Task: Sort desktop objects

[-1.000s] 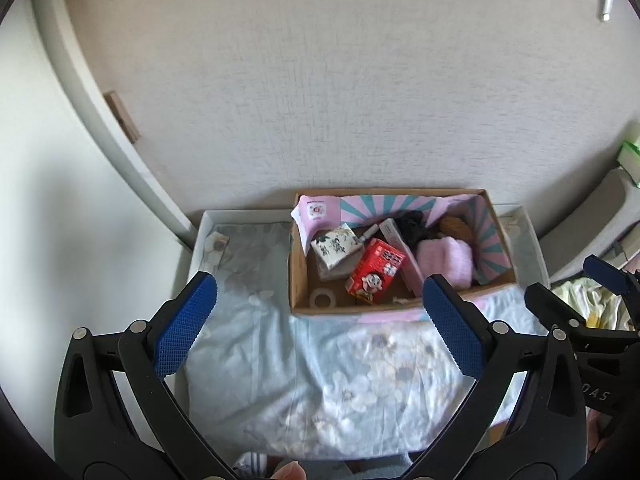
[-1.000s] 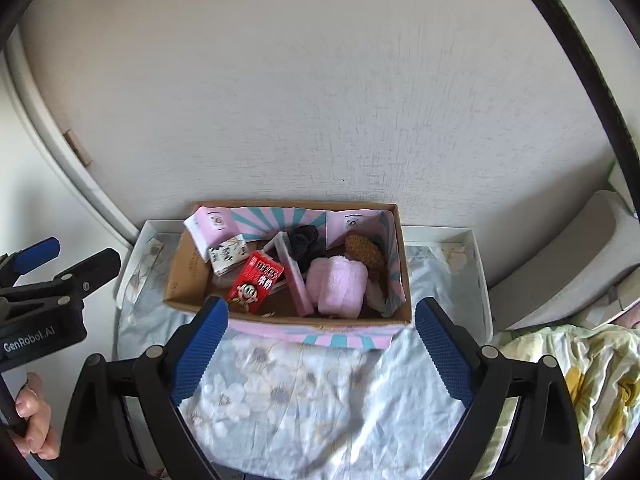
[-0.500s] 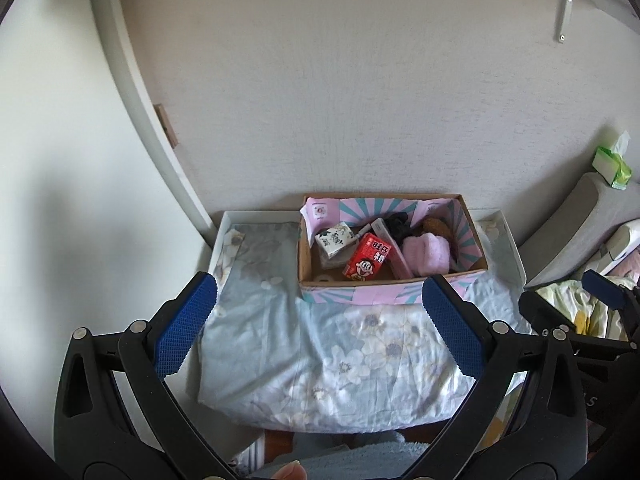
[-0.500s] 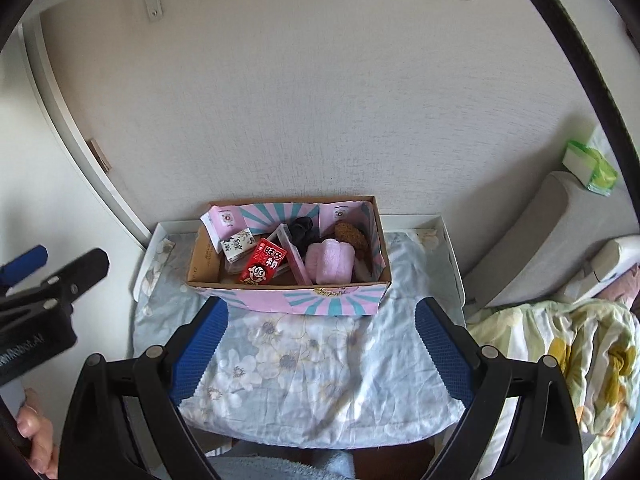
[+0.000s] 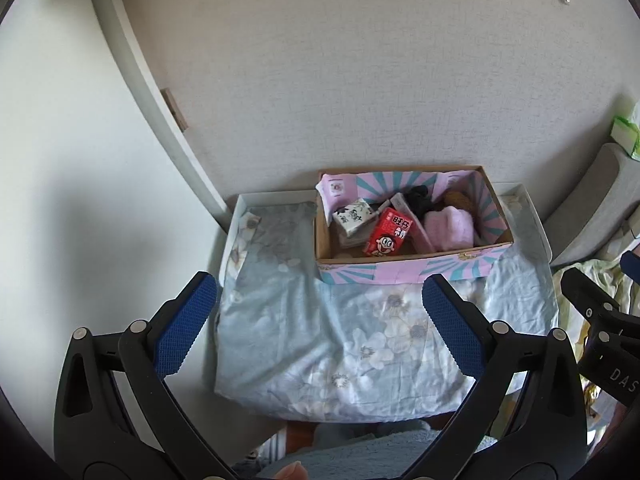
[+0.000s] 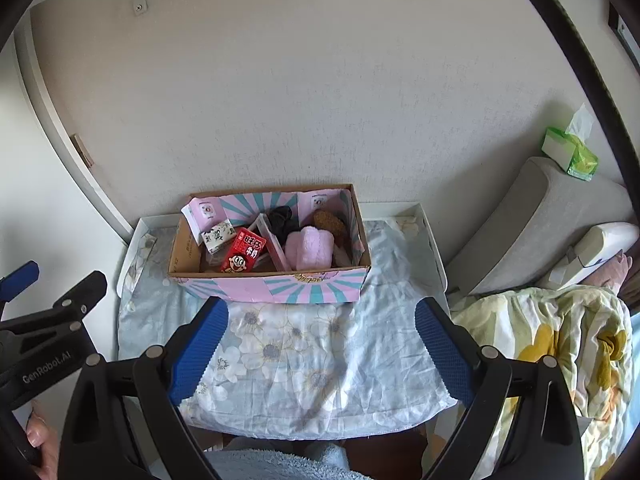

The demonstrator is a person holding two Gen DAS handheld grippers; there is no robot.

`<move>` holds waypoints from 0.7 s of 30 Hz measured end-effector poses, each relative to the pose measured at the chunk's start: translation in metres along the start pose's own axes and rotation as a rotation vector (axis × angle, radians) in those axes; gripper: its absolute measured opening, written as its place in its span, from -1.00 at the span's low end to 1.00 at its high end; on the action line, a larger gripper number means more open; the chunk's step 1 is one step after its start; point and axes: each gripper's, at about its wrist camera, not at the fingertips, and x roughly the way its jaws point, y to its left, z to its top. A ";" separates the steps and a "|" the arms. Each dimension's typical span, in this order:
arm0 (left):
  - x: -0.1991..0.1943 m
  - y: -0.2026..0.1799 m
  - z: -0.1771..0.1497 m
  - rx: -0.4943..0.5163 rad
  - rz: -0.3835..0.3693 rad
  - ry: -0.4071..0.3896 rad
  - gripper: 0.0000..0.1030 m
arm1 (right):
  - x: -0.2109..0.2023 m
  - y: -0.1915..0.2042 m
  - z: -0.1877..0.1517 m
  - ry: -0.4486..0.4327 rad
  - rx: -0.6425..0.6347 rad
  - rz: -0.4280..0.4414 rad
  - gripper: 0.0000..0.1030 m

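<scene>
Desktop objects are all seen packed into a pink-and-teal striped cardboard box (image 6: 276,286) parked at the back edge of the table (image 6: 434,248), right against the wall and a bit toward the back-right corner. Inside, a red milk carton (image 6: 244,256) is leaned next to a small white patterned carton (image 6: 218,236) on the left side of a divider, with a pink fluffy roll (image 6: 310,248), something black (image 6: 282,218) and a brown item (image 6: 330,222) on the other side. The table is covered by a pale blue floral cloth (image 6: 304,352). The left gripper (image 5: 320,324) and right gripper (image 6: 320,348) are both held well back over the front edge, jaws spread wide, nothing gripped. A green tissue pack (image 6: 570,152) is sat off to the right.
</scene>
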 end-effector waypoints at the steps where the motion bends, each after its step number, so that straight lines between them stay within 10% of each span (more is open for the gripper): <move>1: 0.000 0.000 0.000 0.002 0.003 -0.001 0.99 | 0.001 0.000 0.000 0.002 -0.003 0.002 0.82; 21: 0.001 0.008 0.001 -0.028 0.003 -0.017 0.99 | 0.007 0.016 0.006 0.004 -0.069 0.006 0.82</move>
